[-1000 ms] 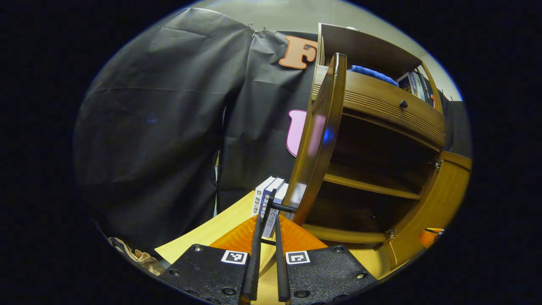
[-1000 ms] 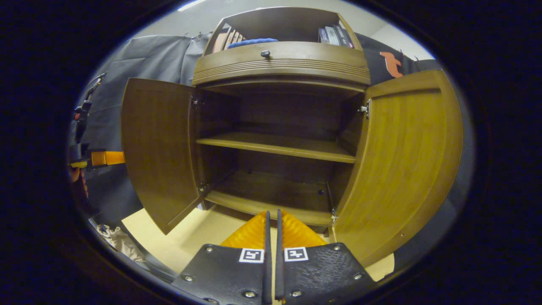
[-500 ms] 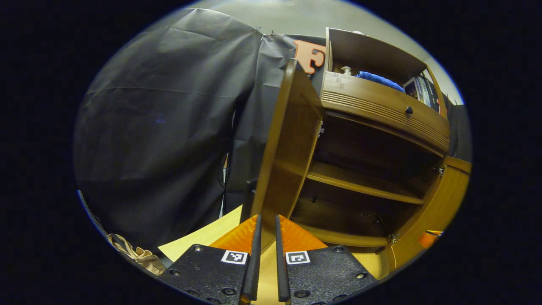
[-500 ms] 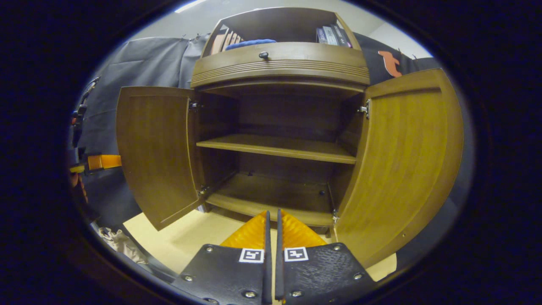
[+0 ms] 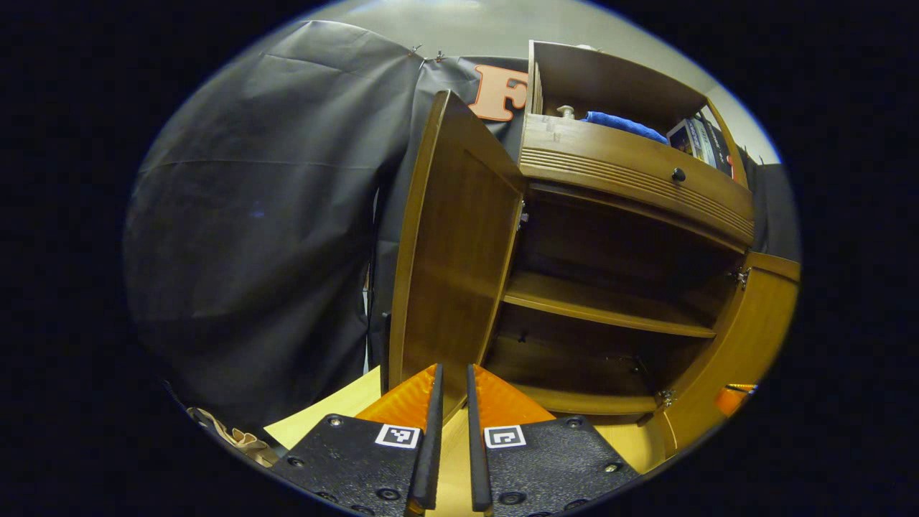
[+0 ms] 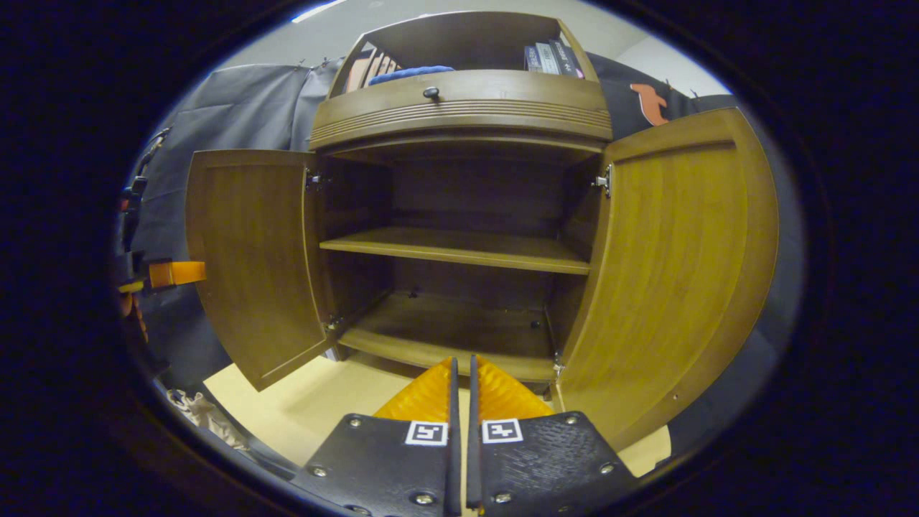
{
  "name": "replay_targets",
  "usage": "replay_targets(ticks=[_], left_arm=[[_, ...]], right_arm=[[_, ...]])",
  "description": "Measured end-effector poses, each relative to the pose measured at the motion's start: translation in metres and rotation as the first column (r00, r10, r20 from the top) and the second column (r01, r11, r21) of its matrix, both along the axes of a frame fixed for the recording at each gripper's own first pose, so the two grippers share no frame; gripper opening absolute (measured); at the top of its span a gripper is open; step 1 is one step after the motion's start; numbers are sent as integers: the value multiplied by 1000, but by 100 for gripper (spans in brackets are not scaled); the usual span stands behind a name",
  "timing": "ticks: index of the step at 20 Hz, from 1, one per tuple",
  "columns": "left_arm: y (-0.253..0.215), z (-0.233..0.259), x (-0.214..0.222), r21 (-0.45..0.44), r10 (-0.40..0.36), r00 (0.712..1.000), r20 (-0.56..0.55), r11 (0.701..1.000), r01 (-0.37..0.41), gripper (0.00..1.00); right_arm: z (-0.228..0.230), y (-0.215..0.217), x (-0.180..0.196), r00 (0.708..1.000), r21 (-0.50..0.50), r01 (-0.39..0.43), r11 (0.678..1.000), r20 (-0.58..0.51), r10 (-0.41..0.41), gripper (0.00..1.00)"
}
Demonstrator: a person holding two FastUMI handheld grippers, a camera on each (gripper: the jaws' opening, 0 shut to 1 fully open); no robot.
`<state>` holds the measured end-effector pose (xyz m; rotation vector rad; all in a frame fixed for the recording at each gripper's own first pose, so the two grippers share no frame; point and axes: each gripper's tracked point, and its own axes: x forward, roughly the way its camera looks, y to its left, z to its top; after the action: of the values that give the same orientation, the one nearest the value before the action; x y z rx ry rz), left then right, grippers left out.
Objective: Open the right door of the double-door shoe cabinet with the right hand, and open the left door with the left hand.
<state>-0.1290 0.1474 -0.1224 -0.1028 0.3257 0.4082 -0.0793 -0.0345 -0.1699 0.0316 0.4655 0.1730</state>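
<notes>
Shoe cabinet [image 6: 459, 187]: centred in the right gripper view, both compartments bare. Left door [image 6: 248, 258] at 9 o'clock, swung wider than a second ago (its inner face now flatter to the camera). Right door [image 6: 682, 258] at 3 o'clock, unchanged. Left gripper [image 5: 451, 431]: fingers nearly together, gripping nothing, its earlier hold on the door let go. Right gripper [image 6: 461, 431]: clenched, empty.
</notes>
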Motion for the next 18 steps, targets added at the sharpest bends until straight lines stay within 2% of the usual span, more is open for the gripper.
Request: replay_targets(ticks=[15,16,17,18], left_arm=[[2,0,7,14,-11,1000,-3,1000,11,19],[1,0,8,13,-16,1000,-2,1000,16,14],[0,1,11,14,-20,1000,0,1000,20,19],[-2,2,12,15,-25,1000,1,1000,25,19]], right_arm=[[5,-1,11,1000,-4,12,1000,18,-12,4],[6,-2,11,1000,-3,15,1000,21,-15,3],[8,-3,13,1000,-4,18,1000,25,-18,3],[8,-4,14,999,-6,20,1000,28,-20,3]])
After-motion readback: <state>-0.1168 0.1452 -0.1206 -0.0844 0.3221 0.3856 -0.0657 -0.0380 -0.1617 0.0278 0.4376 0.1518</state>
